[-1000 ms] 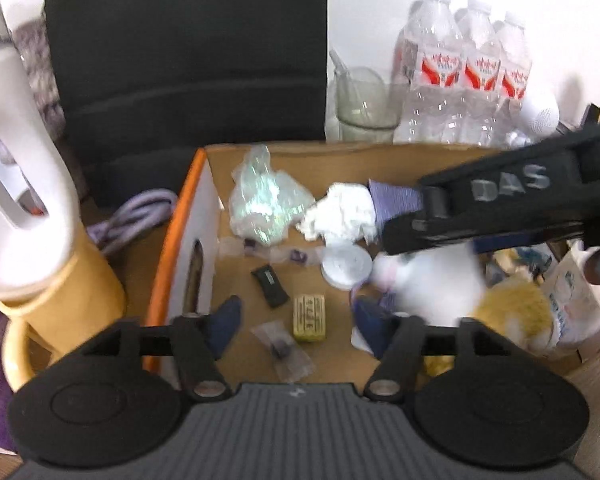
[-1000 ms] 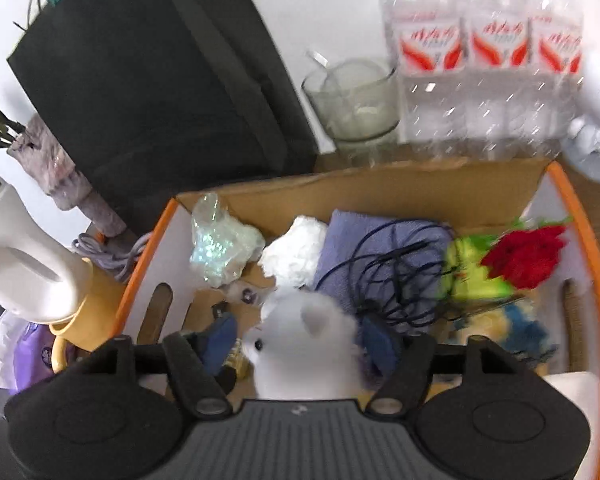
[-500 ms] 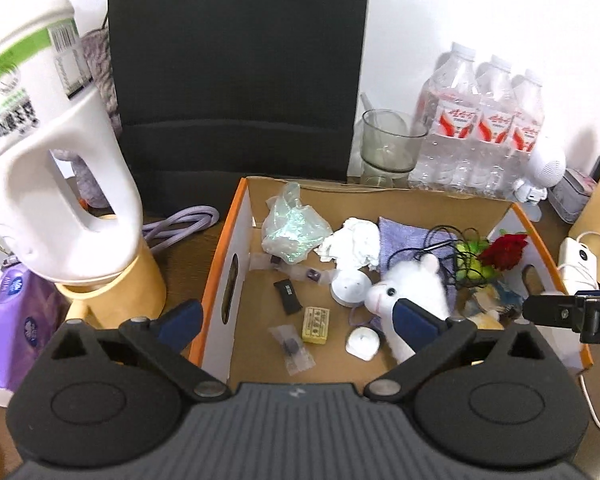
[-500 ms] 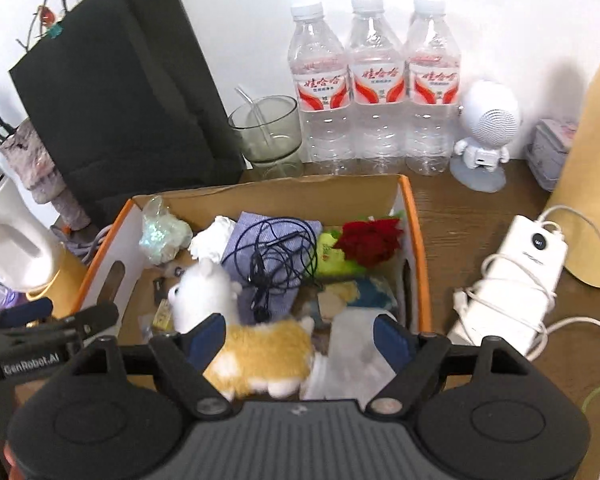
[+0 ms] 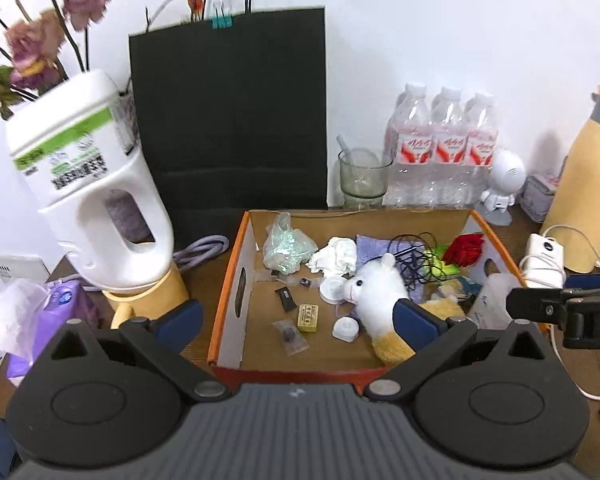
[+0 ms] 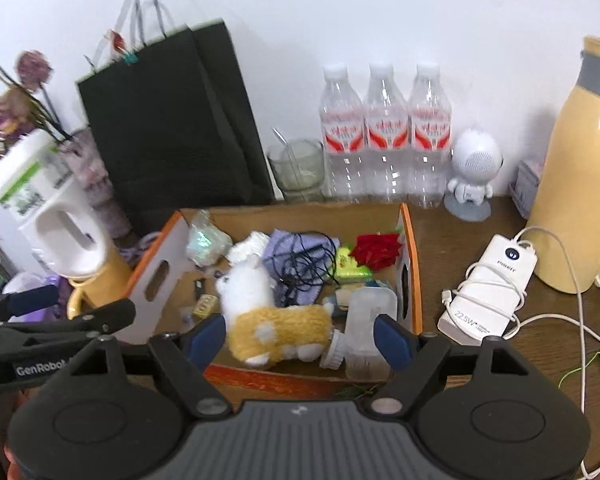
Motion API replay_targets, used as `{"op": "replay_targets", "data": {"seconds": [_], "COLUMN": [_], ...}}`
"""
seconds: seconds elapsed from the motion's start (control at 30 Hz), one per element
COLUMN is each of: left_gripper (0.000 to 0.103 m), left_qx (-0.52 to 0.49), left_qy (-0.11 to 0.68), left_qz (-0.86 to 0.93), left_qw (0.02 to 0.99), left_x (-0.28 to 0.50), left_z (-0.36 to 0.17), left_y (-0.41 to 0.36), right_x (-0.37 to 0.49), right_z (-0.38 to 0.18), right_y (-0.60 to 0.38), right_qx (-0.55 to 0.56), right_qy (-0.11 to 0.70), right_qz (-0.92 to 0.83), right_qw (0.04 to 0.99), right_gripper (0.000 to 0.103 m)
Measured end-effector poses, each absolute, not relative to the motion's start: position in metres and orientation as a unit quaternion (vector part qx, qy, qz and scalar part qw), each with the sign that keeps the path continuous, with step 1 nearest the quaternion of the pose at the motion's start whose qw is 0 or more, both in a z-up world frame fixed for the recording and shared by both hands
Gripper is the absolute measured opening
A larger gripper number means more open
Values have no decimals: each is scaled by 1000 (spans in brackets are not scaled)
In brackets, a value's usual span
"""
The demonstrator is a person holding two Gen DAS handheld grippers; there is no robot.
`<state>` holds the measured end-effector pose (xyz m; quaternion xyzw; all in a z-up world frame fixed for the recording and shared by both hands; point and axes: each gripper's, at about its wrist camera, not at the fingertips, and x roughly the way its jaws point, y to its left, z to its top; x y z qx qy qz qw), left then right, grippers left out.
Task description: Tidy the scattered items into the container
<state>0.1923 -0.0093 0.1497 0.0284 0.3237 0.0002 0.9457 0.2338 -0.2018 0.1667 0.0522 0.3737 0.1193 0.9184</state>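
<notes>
Your left hand-held gripper (image 5: 296,314) hangs spread wide and empty above the near left edge of the cardboard box (image 5: 236,264); one fingertip sits over the worktop (image 5: 204,276) left of the box wall, the other over the plush toy (image 5: 380,292) lying inside. The white jug (image 5: 96,204) crowds the left.

Your right hand-held gripper (image 6: 300,338), also wide apart and holding nothing, hovers over the box's near edge (image 6: 284,376), the plush toy (image 6: 276,320) and a clear plastic bottle (image 6: 368,320) between its fingertips. A power bank (image 6: 488,292) lies right of the box.
</notes>
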Motion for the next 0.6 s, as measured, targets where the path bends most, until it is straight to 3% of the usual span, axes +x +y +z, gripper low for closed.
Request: {"op": "replay_targets", "data": {"seconds": [0.33, 0.4, 0.6], "left_gripper": [103, 103, 103], "left_qx": [24, 18, 11], "left_qy": [266, 256, 232], "left_qz": [9, 11, 31], "left_qw": [964, 966, 972], "left_x": [106, 88, 30], "left_z": [127, 117, 84], "left_y": [-8, -4, 15], "right_x": [138, 113, 45], "right_z": [147, 135, 101], "right_y": [-201, -203, -212], "right_qx": [38, 32, 36], "right_qy": [285, 264, 226], "right_qz": [122, 125, 122], "right_qw": [950, 956, 966], "right_gripper": [82, 87, 88]}}
